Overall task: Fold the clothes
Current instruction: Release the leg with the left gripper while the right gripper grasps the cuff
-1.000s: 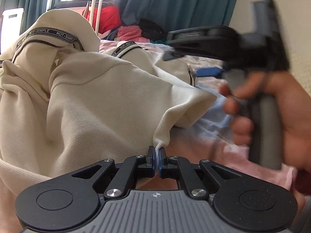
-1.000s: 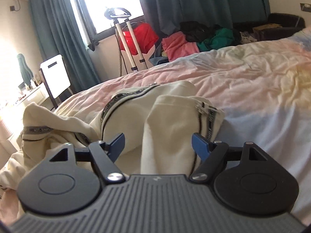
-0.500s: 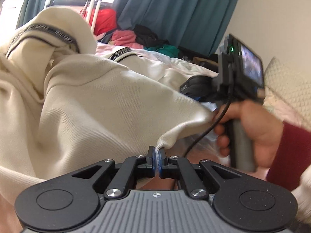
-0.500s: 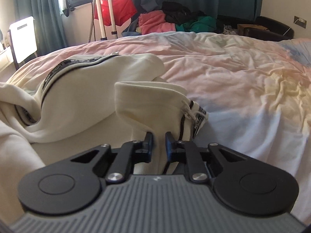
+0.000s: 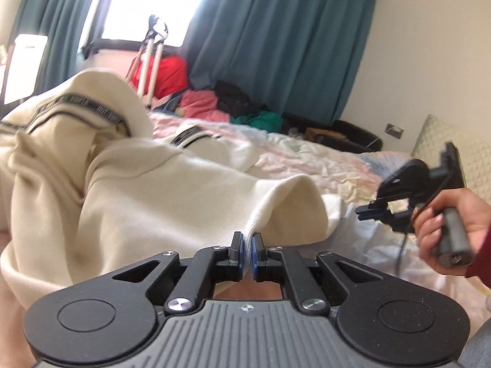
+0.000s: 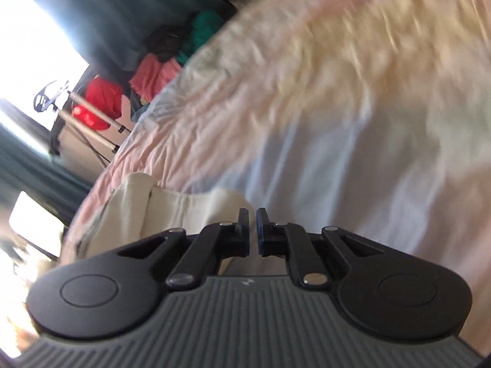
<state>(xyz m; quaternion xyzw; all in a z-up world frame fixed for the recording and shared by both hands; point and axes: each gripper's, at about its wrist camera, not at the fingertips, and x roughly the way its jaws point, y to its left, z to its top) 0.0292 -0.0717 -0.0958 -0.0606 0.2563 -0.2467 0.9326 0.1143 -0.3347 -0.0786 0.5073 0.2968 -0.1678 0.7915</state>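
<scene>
A cream hoodie (image 5: 147, 202) with black lettered trim lies bunched on the bed. My left gripper (image 5: 247, 245) is shut on its ribbed hem edge and holds it up a little. My right gripper (image 6: 252, 224) is shut with nothing between its fingers. It is tilted and held above the bed, to the right of the hoodie (image 6: 172, 208). It also shows in the left wrist view (image 5: 368, 214), held in a hand at the right, apart from the cloth.
The bed sheet (image 5: 307, 159) is pink and pale blue and wrinkled. A pile of red, pink, black and green clothes (image 5: 214, 104) lies by the teal curtains. A pillow (image 5: 442, 141) sits at the right. A stand (image 5: 150, 61) is at the window.
My right gripper closed beside the hoodie's cuff, then drew away to the right empty and tilted. My left gripper kept its hold on the hem and lifted slightly.
</scene>
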